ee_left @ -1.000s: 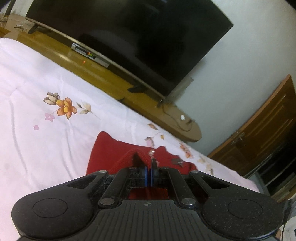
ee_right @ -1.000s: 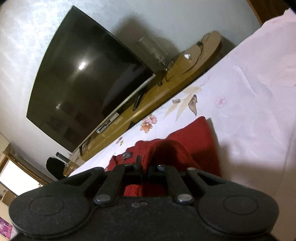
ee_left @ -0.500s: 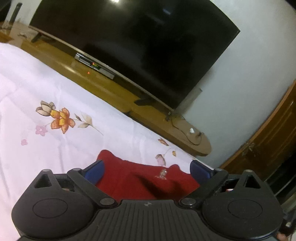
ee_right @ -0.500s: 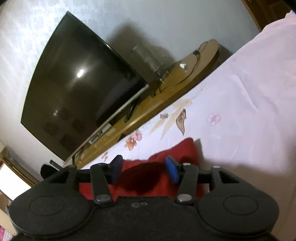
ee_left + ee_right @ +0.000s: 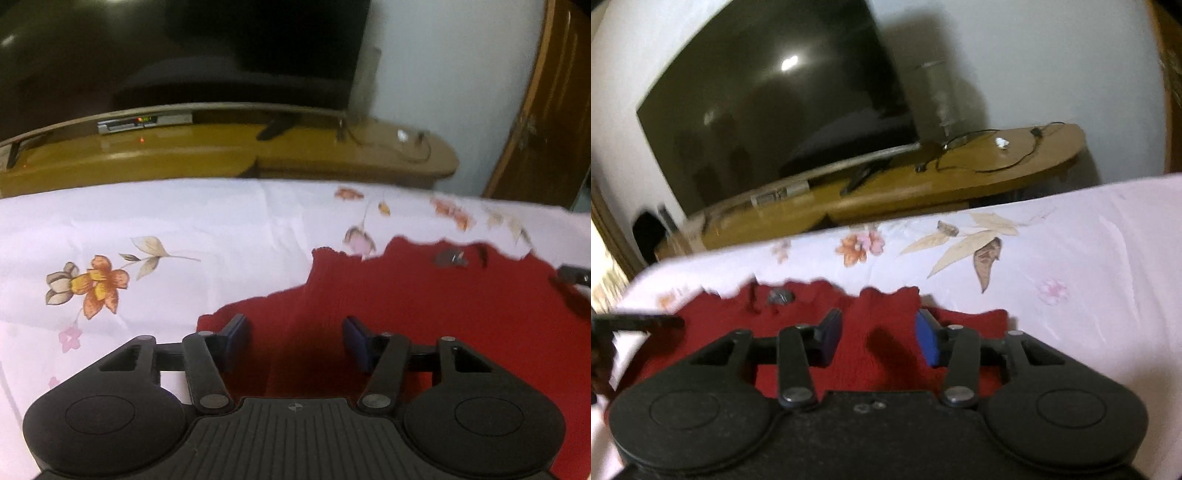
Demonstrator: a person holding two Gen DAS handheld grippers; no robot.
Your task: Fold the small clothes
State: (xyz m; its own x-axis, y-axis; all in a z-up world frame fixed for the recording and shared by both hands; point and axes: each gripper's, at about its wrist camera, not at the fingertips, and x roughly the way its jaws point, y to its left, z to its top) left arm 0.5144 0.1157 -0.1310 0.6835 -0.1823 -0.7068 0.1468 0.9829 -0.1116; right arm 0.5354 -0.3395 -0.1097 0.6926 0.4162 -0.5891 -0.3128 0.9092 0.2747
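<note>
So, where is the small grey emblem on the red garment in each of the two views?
Left wrist view: the grey emblem is upper right, near the far edge of the red garment.
Right wrist view: the emblem is left of centre, near that same far edge.
Shared landmark: the television, behind the bed in both.

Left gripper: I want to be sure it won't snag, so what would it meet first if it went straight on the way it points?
Probably the red garment lying on the floral sheet; the left gripper angles down over it with closing jaws, nothing clamped. Depth is unclear.
</note>
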